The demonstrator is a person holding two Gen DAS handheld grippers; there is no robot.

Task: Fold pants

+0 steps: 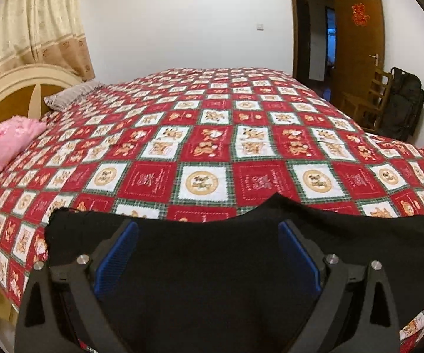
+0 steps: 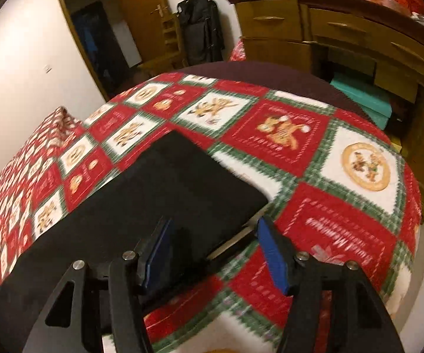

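Observation:
Black pants (image 1: 206, 259) lie flat on the red, white and green patterned bedspread (image 1: 203, 135) near the bed's front edge. My left gripper (image 1: 207, 229) is open, its blue pads (image 1: 118, 253) spread wide just above the pants near one end. In the right wrist view the pants (image 2: 165, 188) run away to the left, with a squared end near the middle. My right gripper (image 2: 215, 232) is open over that end's near edge, one blue pad (image 2: 272, 253) over the bedspread (image 2: 329, 194). This view is motion-blurred.
A pink pillow (image 1: 3, 147) and a grey pillow (image 1: 71, 95) lie by the headboard (image 1: 21, 88) at left. A wooden dresser (image 2: 344, 38) stands past the bed's foot, with teal boxes (image 2: 365, 97) beneath. An open door (image 1: 356, 44), chair and black bags (image 1: 403, 108) are at far right.

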